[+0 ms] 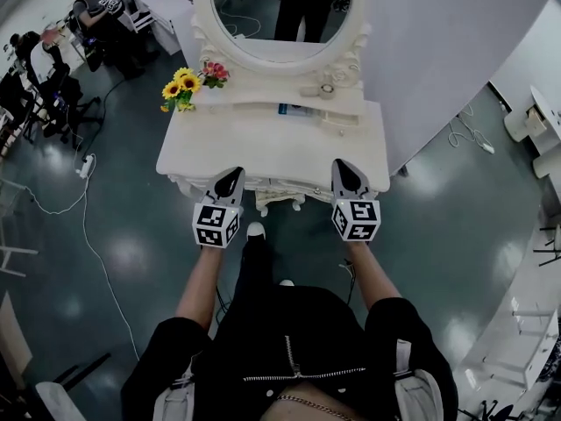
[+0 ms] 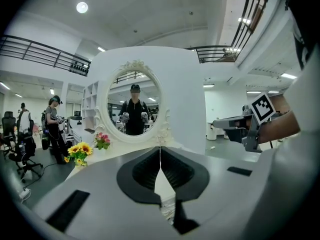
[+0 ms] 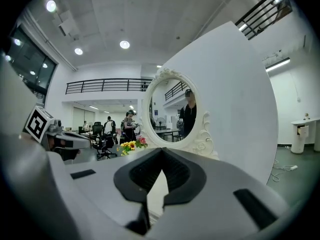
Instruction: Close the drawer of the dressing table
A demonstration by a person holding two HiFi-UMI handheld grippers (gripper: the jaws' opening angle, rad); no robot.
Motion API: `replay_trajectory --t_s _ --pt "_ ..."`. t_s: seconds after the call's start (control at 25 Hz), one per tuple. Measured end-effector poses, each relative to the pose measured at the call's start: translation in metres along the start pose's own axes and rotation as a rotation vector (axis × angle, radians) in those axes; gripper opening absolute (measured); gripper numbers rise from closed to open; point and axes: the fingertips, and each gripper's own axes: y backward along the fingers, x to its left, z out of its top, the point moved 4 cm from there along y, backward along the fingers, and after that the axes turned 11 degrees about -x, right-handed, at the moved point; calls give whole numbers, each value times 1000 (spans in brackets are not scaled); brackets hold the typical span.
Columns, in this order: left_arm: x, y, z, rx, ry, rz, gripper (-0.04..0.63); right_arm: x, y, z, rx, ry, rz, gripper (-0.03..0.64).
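Note:
The white dressing table [image 1: 272,143] with its oval mirror [image 1: 276,11] stands right in front of me. Its carved drawer front [image 1: 280,188] runs under the near edge; how far it stands out I cannot tell. My left gripper [image 1: 232,176] and right gripper [image 1: 344,166] point level at that near edge, one on each side of the drawer's middle. Both are shut and hold nothing. In the left gripper view the jaws [image 2: 160,151] meet over the white tabletop [image 2: 165,186]. In the right gripper view the jaws [image 3: 161,151] are also pressed together.
A bunch of sunflowers and pink flowers [image 1: 186,84] stands at the table's back left; a small blue-and-white item [image 1: 298,110] lies near the mirror base. A white partition [image 1: 438,42] rises behind on the right. People and office chairs [image 1: 53,68] are at far left, cables [image 1: 83,169] on the floor.

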Motion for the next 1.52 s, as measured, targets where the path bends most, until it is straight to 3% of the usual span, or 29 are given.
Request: replay_trajectory --t_s 0.56,0.88,1.28,1.52 --pt "110 -151 -1 -6 16 -132 21 -21 -155 0 17 32 -108 6" --pt "169 -208 -8 4 14 -188 21 -22 -221 -10 36 37 -173 6" --pt "182 -242 -18 19 33 -209 21 -36 -240 -17 40 44 -195 8" --pt "180 -256 -16 26 33 -200 21 -53 -243 -13 10 47 -196 84"
